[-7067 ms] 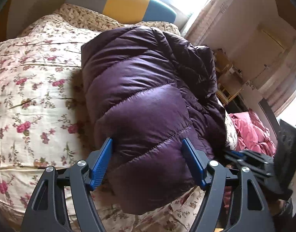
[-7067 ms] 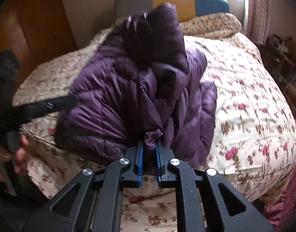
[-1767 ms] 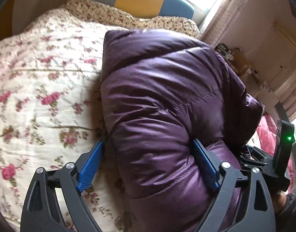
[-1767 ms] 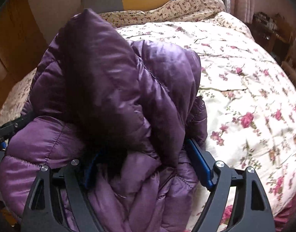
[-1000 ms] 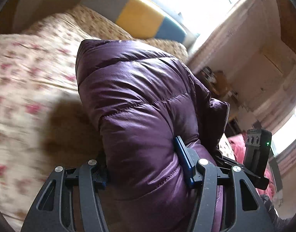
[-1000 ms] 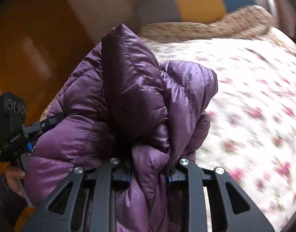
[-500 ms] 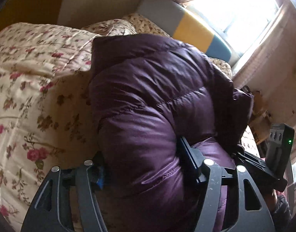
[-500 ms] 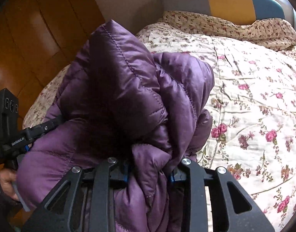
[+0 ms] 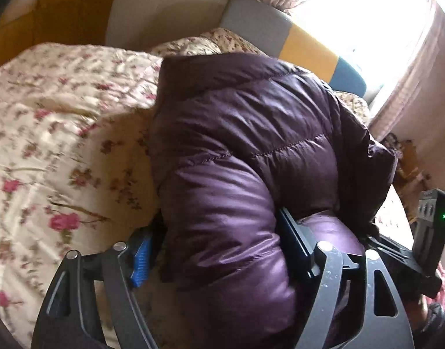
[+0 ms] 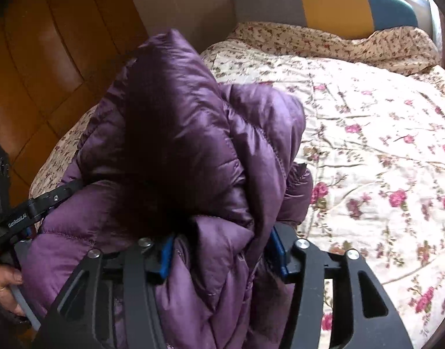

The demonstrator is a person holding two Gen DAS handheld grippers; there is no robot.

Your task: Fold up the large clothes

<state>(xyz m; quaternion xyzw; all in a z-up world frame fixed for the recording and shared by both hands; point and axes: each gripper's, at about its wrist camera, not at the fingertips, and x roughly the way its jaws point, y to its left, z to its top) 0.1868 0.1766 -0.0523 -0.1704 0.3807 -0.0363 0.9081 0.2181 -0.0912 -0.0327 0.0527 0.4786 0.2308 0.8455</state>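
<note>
Both claws, left claw (image 9: 219,250) and right claw (image 10: 222,250), clamp purple jacket (image 9: 251,151) bundle.

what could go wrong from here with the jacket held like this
The jacket is a thick, slippery folded bundle. The left gripper and right gripper each pinch only a bulging part of it, so layers may slide out and the fold may spring open. It also sits near the edge of the bed, so a dropped end could fall off.
</note>
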